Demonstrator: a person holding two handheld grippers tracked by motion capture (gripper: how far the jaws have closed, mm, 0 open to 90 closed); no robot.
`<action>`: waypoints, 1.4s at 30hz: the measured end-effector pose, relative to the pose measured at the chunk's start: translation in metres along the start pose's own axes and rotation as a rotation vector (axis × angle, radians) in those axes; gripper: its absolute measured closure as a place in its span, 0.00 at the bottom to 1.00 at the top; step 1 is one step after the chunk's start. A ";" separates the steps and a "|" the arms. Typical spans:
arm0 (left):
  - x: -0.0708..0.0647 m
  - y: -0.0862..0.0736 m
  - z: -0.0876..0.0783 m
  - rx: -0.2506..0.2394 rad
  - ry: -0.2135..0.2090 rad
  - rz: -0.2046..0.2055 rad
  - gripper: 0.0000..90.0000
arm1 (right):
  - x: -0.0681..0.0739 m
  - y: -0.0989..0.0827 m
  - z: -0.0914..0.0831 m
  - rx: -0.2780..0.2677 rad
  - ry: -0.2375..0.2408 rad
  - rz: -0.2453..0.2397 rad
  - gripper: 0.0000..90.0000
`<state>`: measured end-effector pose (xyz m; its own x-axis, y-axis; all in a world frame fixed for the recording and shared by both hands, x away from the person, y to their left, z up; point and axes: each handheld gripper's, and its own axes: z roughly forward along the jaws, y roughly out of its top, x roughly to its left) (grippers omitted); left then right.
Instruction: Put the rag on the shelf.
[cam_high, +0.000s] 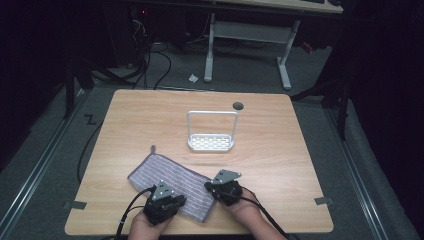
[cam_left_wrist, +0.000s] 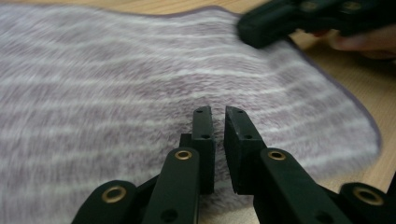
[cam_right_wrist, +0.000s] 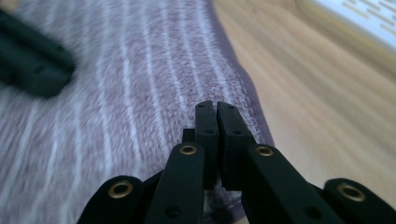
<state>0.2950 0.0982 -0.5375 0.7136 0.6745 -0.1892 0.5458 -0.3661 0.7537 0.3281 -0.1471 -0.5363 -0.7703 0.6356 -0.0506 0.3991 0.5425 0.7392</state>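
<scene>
High view first: we see a light wooden desk (cam_high: 150, 120) with a purple-grey striped towel (cam_high: 170, 172) lying flat on its near half, angled so one corner with a small loop points far-left. Beyond it, near the desk's middle, stands a white rack (cam_high: 211, 142) with a perforated base and a tall wire handle, well apart from the towel. We hold the left tool (cam_high: 176, 200) over the towel's near edge and the right tool (cam_high: 212, 186) at its right edge, the two close together, cables trailing toward us. From the left gripper view, the left tool (cam_left_wrist: 218, 114) has its jaws nearly together with a thin gap between them, hovering over or resting on the striped pile; blur keeps us from saying whether any cloth is caught. The right tool (cam_left_wrist: 280, 21) crosses the far-right corner there. From the right gripper view, the right tool (cam_right_wrist: 211, 108) has its jaws pressed together right at the towel's (cam_right_wrist: 140, 93) hem, possibly pinching the edge, with bare desk (cam_right_wrist: 303, 116) to the right and the rack (cam_right_wrist: 359, 18) far-right.
</scene>
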 end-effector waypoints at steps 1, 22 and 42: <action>-0.001 0.000 0.001 0.001 -0.002 0.000 0.92 | 0.000 0.000 0.000 0.000 0.000 0.000 0.98; 0.006 -0.008 -0.021 -0.054 0.010 -0.033 0.81 | -0.017 0.026 0.013 -0.035 -0.014 0.056 0.97; 0.003 0.005 0.011 -0.017 -0.027 0.010 0.85 | -0.003 -0.011 -0.015 0.017 -0.020 0.025 0.97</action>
<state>0.3045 0.0920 -0.5415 0.7308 0.6532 -0.1980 0.5309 -0.3616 0.7664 0.3186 -0.1629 -0.5341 -0.7501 0.6597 -0.0462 0.4261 0.5355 0.7291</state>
